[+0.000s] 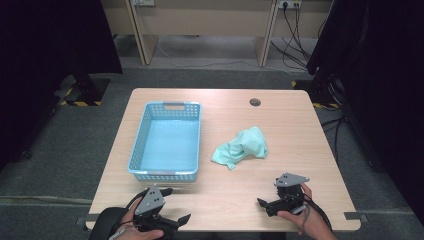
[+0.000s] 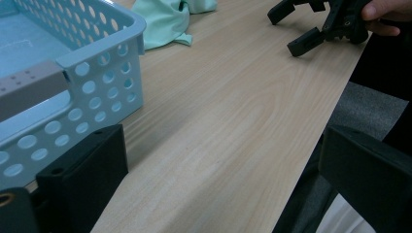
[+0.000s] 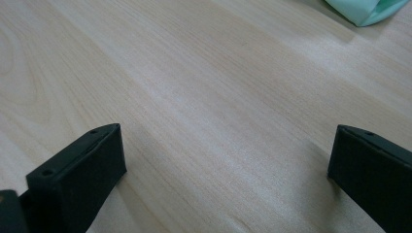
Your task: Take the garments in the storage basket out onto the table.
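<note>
Nothing has been picked up yet, so I judge the work to be at its very start. The cloth (image 1: 240,148) lies crumpled on the surface (image 1: 280,125), just beside the basket (image 1: 167,141), on the side away from the person's left. It does not touch the basket; a strip of bare wood shows between them. The basket holds nothing that I can see.

The left gripper (image 1: 170,205) is at the near edge of the surface, close in front of the basket's near wall. Its fingers (image 2: 82,182) stand wide apart and hold nothing; in the left gripper view 1 of them is next to the basket's holed wall (image 2: 104,82). The right gripper (image 1: 270,197) is also at the near edge, farther from the basket than the cloth is and nearer to the person. Its fingers (image 3: 80,172) are apart too, with only bare wood between them, and the cloth's edge (image 3: 367,9) is well ahead of them.

If the work is to put the cloth into the basket, which I think is likely, all of it remains: to reach the cloth, to close on it, to lift it over the basket's wall and to let it go inside. The right gripper is the nearer of the 2 to the cloth, so it seems the natural one to begin.
</note>
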A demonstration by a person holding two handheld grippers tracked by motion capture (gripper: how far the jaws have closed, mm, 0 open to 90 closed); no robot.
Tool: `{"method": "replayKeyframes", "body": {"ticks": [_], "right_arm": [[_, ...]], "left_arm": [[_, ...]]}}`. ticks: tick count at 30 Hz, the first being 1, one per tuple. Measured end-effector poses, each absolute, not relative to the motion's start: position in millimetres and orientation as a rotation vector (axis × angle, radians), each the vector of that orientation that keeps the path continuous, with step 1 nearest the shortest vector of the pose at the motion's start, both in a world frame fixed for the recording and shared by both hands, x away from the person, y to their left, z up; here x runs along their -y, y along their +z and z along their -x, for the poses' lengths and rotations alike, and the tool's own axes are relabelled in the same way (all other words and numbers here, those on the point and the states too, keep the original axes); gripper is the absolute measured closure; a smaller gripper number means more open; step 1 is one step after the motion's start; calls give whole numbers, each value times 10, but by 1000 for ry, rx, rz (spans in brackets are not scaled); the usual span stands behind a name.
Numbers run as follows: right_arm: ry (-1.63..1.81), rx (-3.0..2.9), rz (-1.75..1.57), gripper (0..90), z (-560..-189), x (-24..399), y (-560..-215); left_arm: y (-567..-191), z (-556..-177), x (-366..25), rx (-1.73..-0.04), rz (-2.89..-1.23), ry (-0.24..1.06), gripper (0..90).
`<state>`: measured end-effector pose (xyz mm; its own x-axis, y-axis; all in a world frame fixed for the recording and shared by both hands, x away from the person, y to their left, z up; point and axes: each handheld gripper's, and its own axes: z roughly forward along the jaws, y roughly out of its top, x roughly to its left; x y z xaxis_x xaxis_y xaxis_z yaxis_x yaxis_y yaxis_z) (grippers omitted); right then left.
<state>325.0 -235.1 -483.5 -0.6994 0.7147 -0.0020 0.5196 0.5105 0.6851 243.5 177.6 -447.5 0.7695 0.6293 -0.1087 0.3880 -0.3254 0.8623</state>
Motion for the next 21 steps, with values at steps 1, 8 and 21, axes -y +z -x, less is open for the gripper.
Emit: {"method": "replayKeyframes", "body": {"ticks": [1, 8, 21], "right_arm": [[978, -2471, -1038, 3, -3250, 2351, -4835], [979, -2471, -1038, 3, -3250, 2352, -4835], [978, -2470, -1041, 3, -3248, 2351, -4835]], "left_arm": [[-4483, -2414, -1787, -771, -1954, 303, 33], [-4507, -2385, -1778, -774, -1955, 294, 33], [-4492, -2284, -1804, -760, -1934, 299, 33]]}}
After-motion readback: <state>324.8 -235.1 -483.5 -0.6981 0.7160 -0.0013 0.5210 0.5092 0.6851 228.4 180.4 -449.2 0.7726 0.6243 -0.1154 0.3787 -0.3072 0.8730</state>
